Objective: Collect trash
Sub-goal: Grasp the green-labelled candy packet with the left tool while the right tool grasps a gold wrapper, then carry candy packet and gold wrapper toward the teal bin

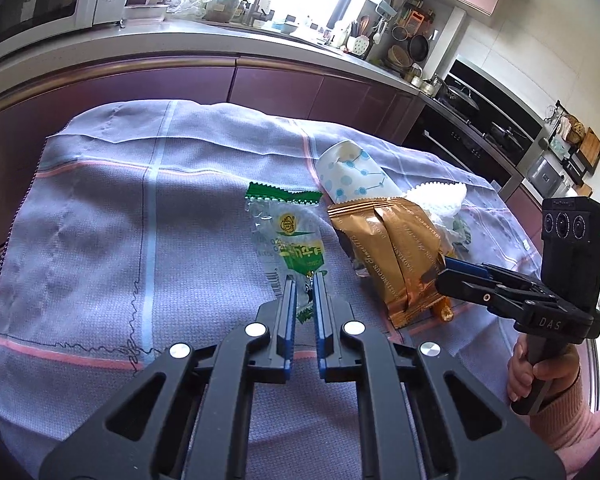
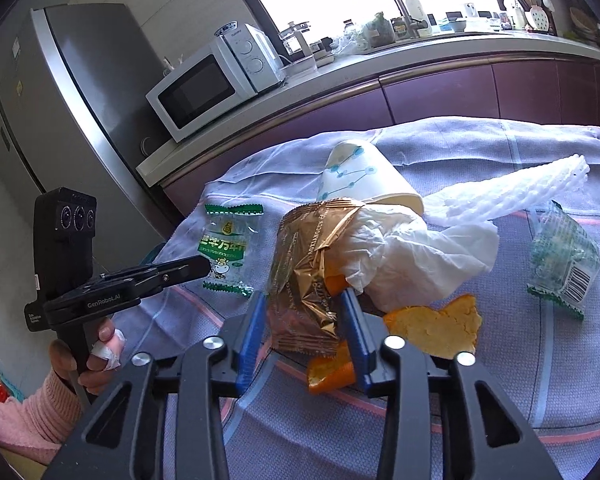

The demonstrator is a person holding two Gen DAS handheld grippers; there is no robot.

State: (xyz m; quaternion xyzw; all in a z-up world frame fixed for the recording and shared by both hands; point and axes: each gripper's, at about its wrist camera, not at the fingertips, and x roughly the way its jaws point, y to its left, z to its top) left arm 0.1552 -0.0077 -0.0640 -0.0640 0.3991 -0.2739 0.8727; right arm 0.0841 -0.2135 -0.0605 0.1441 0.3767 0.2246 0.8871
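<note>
In the left wrist view the left gripper (image 1: 302, 280) sits at lower centre with its blue pads nearly together, pinching the near end of a clear wrapper with green print (image 1: 286, 236) that lies flat on the lilac checked cloth (image 1: 100, 220). Just right of it lies a gold foil wrapper (image 1: 388, 248), and behind that, toward the upper middle, a paper cup (image 1: 352, 176) with blue dots lies on its side. In the right wrist view the right gripper (image 2: 304, 312) fills the bottom centre, its pads standing on either side of the crumpled gold foil wrapper (image 2: 308, 264); whether they press on the foil I cannot tell. A white tissue (image 2: 412, 256) spills to the right of the foil, with orange peel (image 2: 436, 328) on the cloth beside and under the right finger. White foam netting (image 2: 532, 188) stretches toward the upper right, and a second small green wrapper (image 2: 564, 264) lies at the right edge. At the left edge a hand (image 2: 88, 364) in a pink sleeve holds the other gripper's handle, and a microwave (image 2: 216, 80) stands on the counter at upper left
</note>
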